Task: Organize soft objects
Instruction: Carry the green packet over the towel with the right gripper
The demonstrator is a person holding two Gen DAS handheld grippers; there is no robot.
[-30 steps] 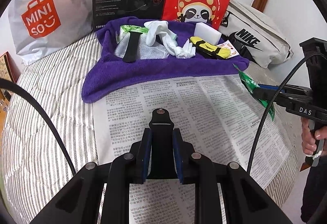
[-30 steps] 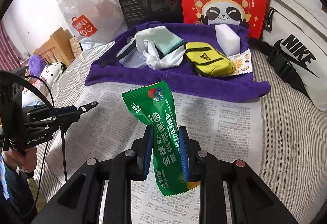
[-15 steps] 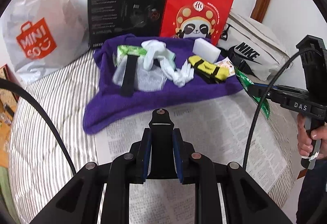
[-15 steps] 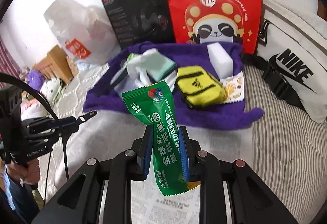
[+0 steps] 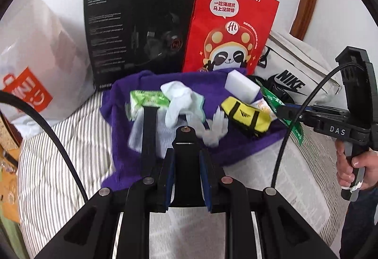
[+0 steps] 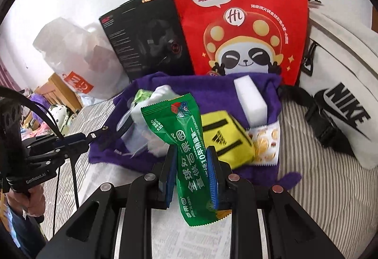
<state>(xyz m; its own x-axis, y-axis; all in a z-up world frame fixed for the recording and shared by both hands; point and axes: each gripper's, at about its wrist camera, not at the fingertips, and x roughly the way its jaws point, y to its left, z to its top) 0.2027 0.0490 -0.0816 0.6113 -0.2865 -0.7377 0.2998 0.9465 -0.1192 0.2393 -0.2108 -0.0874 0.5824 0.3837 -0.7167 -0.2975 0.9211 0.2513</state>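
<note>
Green foil snack packet [image 6: 186, 147] in transit, not yet on purple towel [image 6: 189, 84]
Right gripper [image 6: 191, 178] pinches packet above towel's near edge; left gripper [image 5: 186, 178] nearly closed, empty; socks, yellow pouch already there

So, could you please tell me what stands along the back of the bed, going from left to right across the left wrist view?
White Miniso bag → black Hecate box → red panda bag → white Nike bag.
</note>
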